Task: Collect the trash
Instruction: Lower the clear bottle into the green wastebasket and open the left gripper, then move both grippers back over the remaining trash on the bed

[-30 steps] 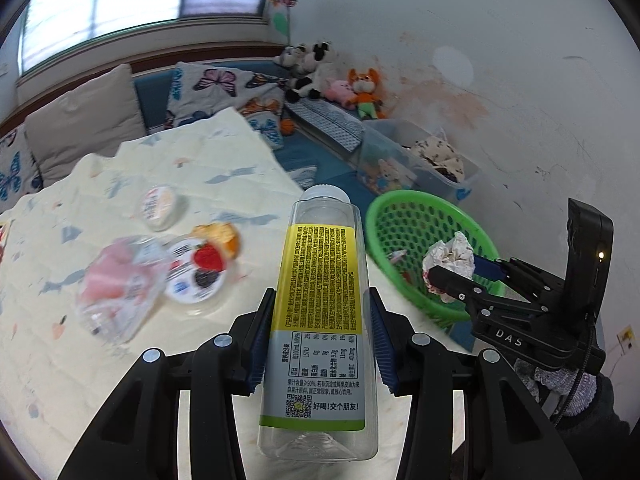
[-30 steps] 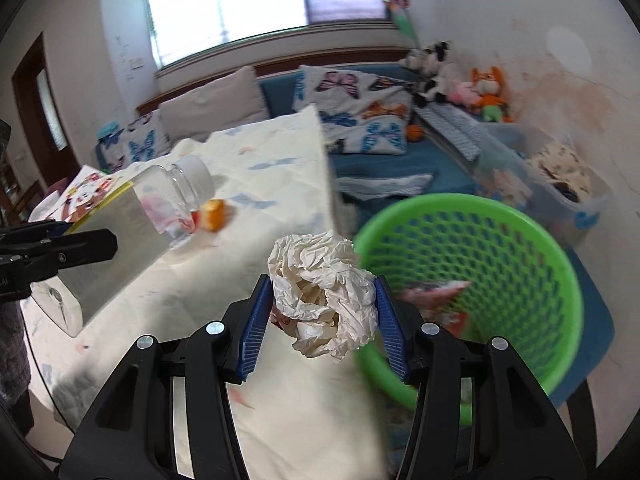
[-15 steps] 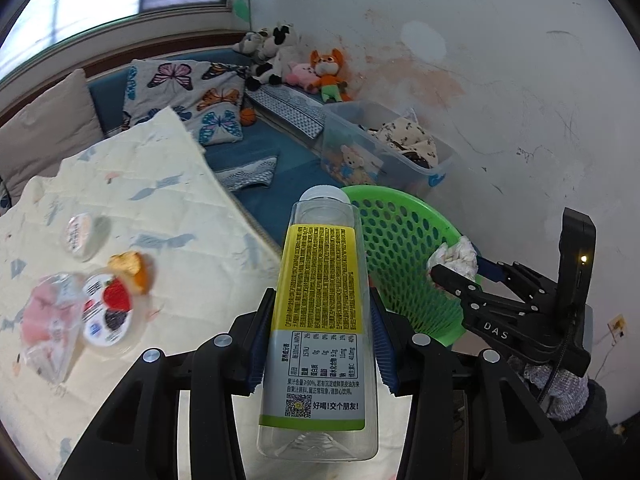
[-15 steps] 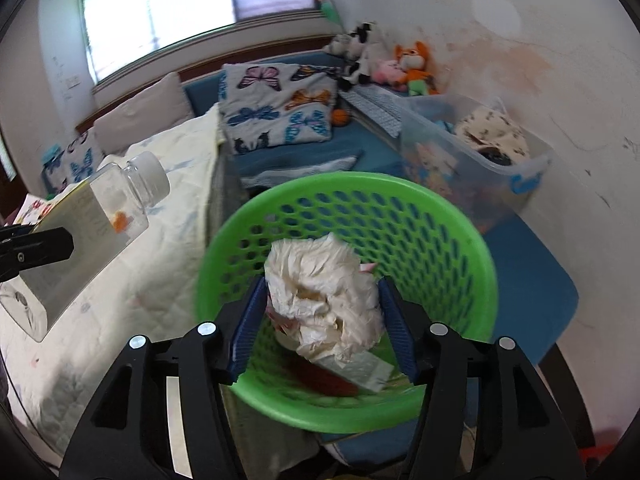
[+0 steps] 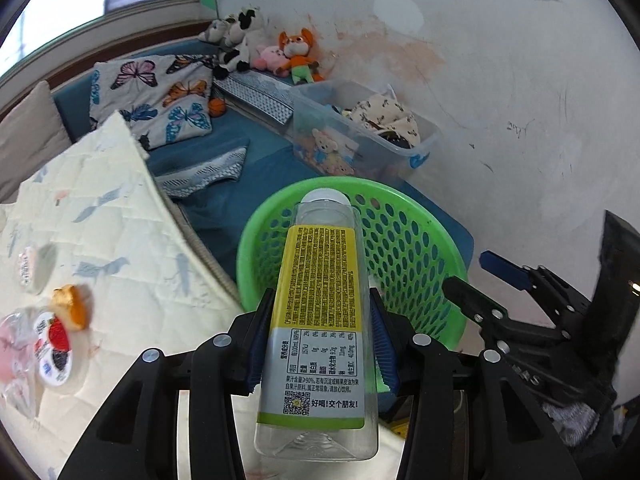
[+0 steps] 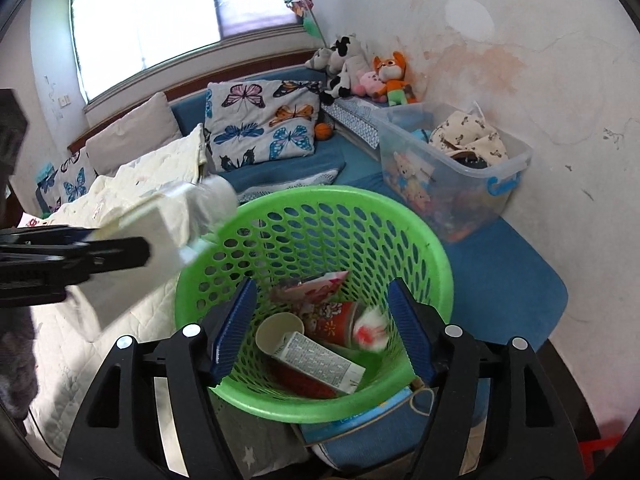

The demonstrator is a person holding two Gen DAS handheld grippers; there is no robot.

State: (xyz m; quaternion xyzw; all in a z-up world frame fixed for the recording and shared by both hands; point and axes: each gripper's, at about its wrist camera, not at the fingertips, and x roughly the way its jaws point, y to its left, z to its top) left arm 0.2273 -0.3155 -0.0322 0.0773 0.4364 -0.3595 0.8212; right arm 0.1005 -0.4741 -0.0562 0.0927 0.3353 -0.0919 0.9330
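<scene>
Two claws working over a green basket beside a quilt-covered bed.

The pale quilt (image 5: 100, 248) is lying across the bed with a few wrappers and a small cup (image 5: 56, 350) sitting on it at the left. The green basket (image 6: 436, 264) is standing just beside the quilt's edge, holding a carton (image 6: 320, 360), a red paper cup (image 6: 336, 322), a pink packet (image 6: 316, 286) and a crumpled paper wad (image 6: 370, 330). The left claw (image 5: 318, 344) is gripping a clear bottle (image 5: 320, 300) with a yellow label, both pads pressing its sides, the white cap pointing out over the basket's rim. The right claw (image 6: 322, 330) is hanging above the basket's mouth with its blue pads spread wide apart, gripping nothing.
</scene>
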